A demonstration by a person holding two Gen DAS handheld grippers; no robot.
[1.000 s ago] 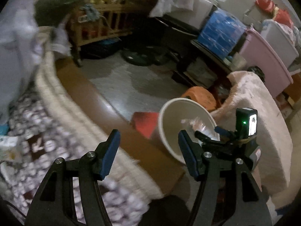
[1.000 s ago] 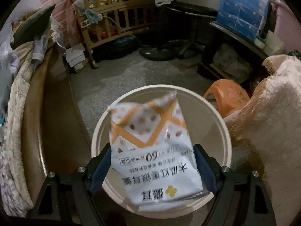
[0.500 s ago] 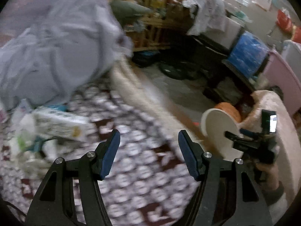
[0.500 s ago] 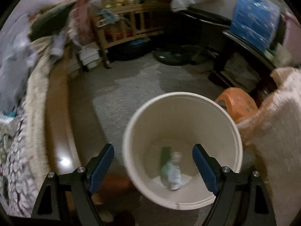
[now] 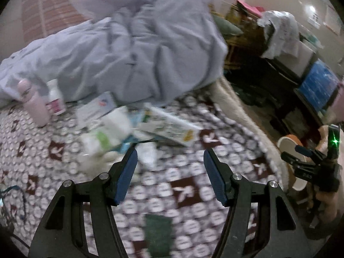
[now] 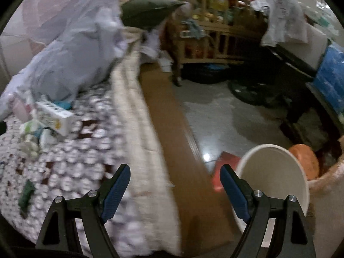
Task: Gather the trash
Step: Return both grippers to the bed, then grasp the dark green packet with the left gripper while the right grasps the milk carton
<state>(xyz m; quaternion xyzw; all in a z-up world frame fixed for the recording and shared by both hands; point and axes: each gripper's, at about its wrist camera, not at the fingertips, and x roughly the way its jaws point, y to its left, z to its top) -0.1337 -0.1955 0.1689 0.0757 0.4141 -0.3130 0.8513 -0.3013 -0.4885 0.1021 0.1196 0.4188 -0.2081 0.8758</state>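
The left gripper (image 5: 169, 161) hangs over the bed with its blue-padded jaws spread apart and nothing between them. Right below it, nearest of all, a small dark green scrap (image 5: 158, 234) lies flat on the patterned bedspread (image 5: 193, 193). A little further on sits the heap of trash (image 5: 129, 129) — a long white carton with green and yellow print (image 5: 169, 129), a white packet with a green patch (image 5: 105, 135), some crumpled white wrappers, all blurred enough that I can't make out what each piece is. Beside the heap, to the left, a pink bottle (image 5: 35, 105) and a small white bottle with a magenta label (image 5: 54, 99) stand upright, and behind everything the grey duvet (image 5: 129, 49) is bunched up.

The right gripper (image 6: 175, 185) is out past the bed's fringed edge, above the brown wooden bed rail (image 6: 172, 139); its jaws are wide apart too, and empty. Just to its right stands the white bin (image 6: 279, 172) on the floor, its mouth open toward the gripper, with a red box (image 6: 223, 172) touching its left side and an orange stool (image 6: 305, 161) behind it. From here the carton (image 6: 53, 118) and its heap lie well off to the left on the bedspread — apart from the bin. Further back are a dark green pillow (image 6: 148, 10) and a wooden crib (image 6: 215, 32).
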